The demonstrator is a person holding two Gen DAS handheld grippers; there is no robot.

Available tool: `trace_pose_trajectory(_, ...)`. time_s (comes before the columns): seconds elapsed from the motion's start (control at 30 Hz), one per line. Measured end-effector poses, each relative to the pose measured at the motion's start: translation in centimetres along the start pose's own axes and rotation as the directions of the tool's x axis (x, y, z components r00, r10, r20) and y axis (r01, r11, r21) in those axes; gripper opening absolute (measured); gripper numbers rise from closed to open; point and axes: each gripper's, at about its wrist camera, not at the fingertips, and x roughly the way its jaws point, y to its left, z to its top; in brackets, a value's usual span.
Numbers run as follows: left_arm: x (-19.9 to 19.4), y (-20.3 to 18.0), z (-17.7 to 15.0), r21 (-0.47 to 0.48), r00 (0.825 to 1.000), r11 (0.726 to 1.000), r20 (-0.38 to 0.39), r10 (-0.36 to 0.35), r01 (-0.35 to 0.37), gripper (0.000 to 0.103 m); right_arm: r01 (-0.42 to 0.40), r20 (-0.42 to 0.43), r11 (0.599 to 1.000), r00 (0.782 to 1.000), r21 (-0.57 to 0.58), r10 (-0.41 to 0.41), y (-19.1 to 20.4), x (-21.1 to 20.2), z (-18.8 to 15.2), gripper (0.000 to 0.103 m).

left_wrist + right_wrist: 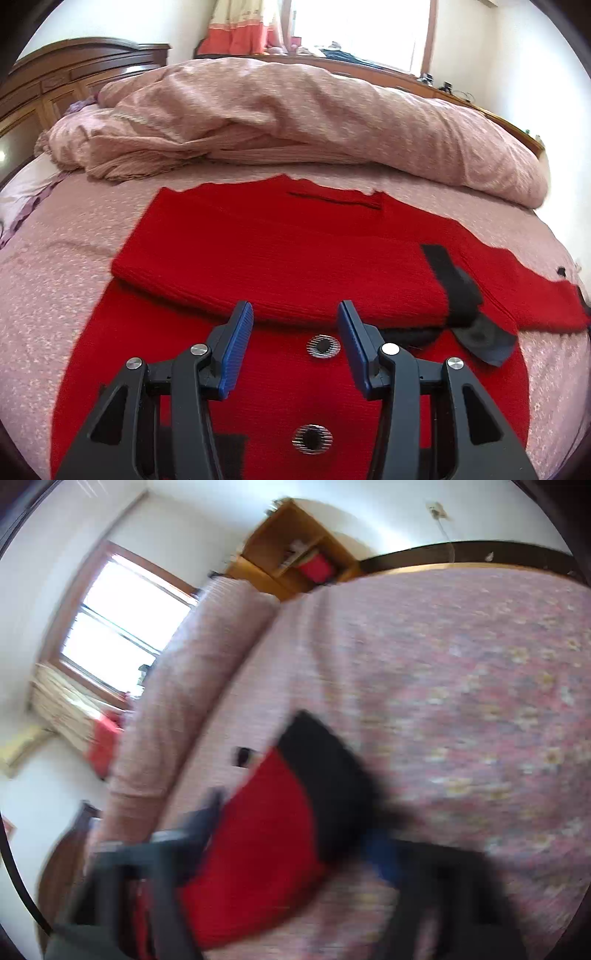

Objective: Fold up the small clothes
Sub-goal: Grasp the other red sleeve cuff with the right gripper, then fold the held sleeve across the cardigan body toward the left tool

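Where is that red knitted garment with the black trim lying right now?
In the left wrist view the red knitted garment lies spread on the pink floral bedspread, just ahead of the left gripper, with the rumpled pink duvet heaped behind it.

Garment (280,251) lies on bed (55,266) w/ rumpled duvet (295,122) behind, headboard (74,74) far left.

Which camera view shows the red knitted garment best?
The left wrist view. There the red knitted garment lies sharp on the pink bed, with one part folded over and two round buttons visible. The right wrist view is blurred by motion and shows only a red sleeve part with a black cuff.
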Motion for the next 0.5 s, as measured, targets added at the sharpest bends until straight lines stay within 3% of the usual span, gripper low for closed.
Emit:
trace_pose_trajectory(0.03, -0.1, 0.7, 0.1, -0.017, 1.000, 1.000, 0.000, 0.006, -0.006, 0.041, 0.032, -0.011, 0.998, 0.999, 0.048, -0.031, -0.9, 0.0, -0.1, 0.011)
trace_pose_trajectory(0.1, -0.5, 2.2, 0.5, -0.048, 1.000, 0.999, 0.007, 0.008, -0.008, 0.041, -0.089, 0.009, 0.974, 0.996, 0.207, 0.089, -2.4, -1.0, 0.0, 0.010)
trace_pose_trajectory(0.17, -0.9, 3.3, 0.8, -0.060, 1.000, 0.998, 0.019, 0.019, -0.018, 0.041, -0.143, 0.042, 0.961, 0.990, 0.237, 0.137, -1.8, -2.1, 0.2, 0.010)
trace_pose_trajectory(0.33, -2.5, 7.7, 2.1, -0.067, 0.997, 0.996, 0.046, 0.066, -0.063, 0.041, -0.159, 0.124, 0.987, 0.980, 0.018, 0.155, 6.9, -6.1, -0.4, 0.010)
trace_pose_trajectory(0.5, -3.6, 14.1, 3.6, -0.110, 0.998, 0.993, 0.042, 0.045, -0.040, 0.041, -0.176, 0.125, 0.959, 0.970, -0.220, 0.206, 18.5, -7.5, -4.3, 0.010)
